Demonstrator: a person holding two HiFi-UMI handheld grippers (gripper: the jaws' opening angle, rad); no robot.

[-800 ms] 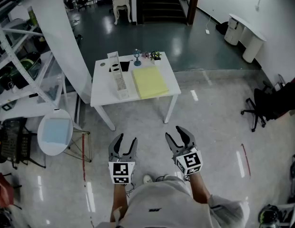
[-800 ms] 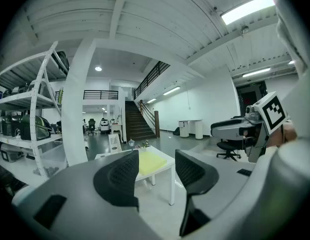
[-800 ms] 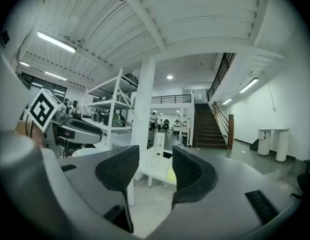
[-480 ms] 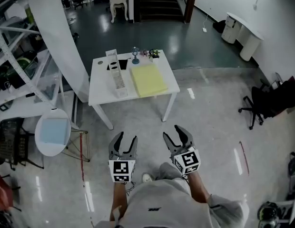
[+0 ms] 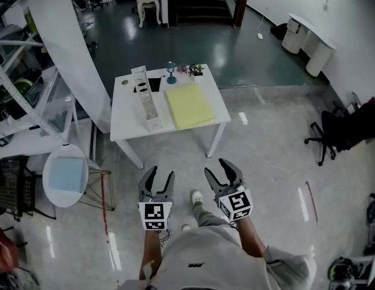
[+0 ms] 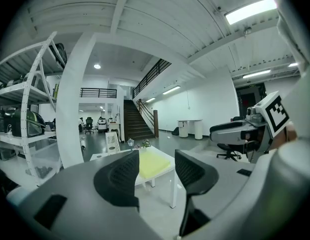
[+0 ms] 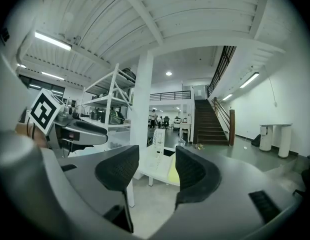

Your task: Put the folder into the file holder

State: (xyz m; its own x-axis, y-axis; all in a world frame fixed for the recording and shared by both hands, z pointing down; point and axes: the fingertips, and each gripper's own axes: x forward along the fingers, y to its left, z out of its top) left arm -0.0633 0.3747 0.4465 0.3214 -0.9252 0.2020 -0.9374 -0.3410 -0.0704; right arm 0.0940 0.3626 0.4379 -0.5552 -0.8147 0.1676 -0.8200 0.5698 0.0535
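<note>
Shoe (image 5: pixel 196 197) has stepped forward since the earlier frames and now sits on the glossy floor (image 5: pixel 272 162) between the two grippers; both grippers are about where they were. Big white pillar (image 5: pixel 66 47) and a shelf rack (image 5: pixel 18 71) stand at left, with the white bench (image 5: pixel 124 122) well ahead of the person in open floor and nothing in the way. Black office chair (image 5: pixel 339 132) is far right, round table (image 5: pixel 65 175) near the bench's left side. Yellow folder (image 5: pixel 189 106) lies flat on the bench, just beside the white file holder (image 5: pixel 148 104) on its left; they look apart. Both forearms are held out in front of the body, side by side, pointing roughly level toward the bench. Left hand-held gripper (image 5: pixel 161 174) has jaws apart, nothing between them. Right hand-held gripper (image 5: pixel 216 168) has jaws apart by a narrower gap, also empty. Small plant (image 5: pixel 196 70) and a blue ornament (image 5: pixel 170 72) sit at the bench's far edge.
</note>
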